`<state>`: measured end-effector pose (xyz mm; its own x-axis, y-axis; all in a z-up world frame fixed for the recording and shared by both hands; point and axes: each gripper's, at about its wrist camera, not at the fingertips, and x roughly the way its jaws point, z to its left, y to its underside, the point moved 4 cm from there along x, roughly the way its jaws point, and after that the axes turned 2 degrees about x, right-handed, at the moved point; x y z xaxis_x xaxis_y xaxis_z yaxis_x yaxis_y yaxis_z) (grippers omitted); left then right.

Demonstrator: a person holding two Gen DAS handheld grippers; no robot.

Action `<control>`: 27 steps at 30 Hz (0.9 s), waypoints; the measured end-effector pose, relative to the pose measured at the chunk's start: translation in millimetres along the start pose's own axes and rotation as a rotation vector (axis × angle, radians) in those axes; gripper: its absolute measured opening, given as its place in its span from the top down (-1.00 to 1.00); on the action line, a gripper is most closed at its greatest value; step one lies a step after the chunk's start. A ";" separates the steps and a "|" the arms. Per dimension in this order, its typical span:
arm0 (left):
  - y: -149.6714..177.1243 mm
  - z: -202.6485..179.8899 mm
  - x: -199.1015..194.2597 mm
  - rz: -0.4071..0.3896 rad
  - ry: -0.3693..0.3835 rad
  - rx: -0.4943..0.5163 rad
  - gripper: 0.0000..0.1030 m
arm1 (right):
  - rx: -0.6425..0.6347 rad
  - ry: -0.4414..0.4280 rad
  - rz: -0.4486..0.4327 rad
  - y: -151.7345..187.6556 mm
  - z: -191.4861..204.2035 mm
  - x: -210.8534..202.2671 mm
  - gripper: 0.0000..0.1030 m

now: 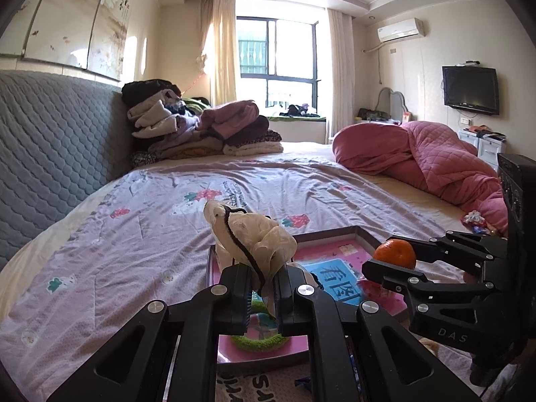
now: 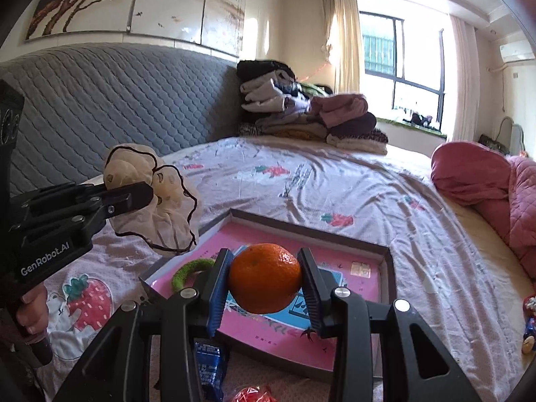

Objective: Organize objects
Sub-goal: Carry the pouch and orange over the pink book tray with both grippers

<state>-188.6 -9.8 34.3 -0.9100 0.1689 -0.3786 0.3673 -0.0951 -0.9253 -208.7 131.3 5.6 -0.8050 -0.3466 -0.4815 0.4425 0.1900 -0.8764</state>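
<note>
My left gripper (image 1: 263, 296) is shut on a cream mesh scrunchie with a dark trim (image 1: 249, 234) and holds it above the left part of a shallow box lid with a pink bottom (image 1: 355, 234). My right gripper (image 2: 264, 278) is shut on an orange mandarin (image 2: 264, 278) and holds it above the same lid (image 2: 385, 251). The mandarin also shows in the left wrist view (image 1: 395, 254), and the scrunchie in the right wrist view (image 2: 157, 201). A green fuzzy hair tie (image 2: 189, 269) lies in the lid.
The lid lies on a bed with a lilac strawberry-print sheet (image 1: 134, 234). A blue snack packet (image 2: 209, 366) and a red wrapped item (image 2: 251, 395) lie near the lid's front. A pink quilt (image 1: 435, 160) and folded clothes (image 1: 201, 127) lie farther back.
</note>
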 end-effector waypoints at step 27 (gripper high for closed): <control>26.3 4.9 59.1 0.127 0.013 -0.007 0.81 | -0.028 -0.047 0.233 26.6 -12.9 65.3 0.22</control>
<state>-233.7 -7.1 -12.3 -0.8535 0.1684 -0.4931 0.4810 -0.1094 -0.8699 -254.6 125.5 -49.2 -0.6632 -0.3323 -0.6706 0.6023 0.2950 -0.7418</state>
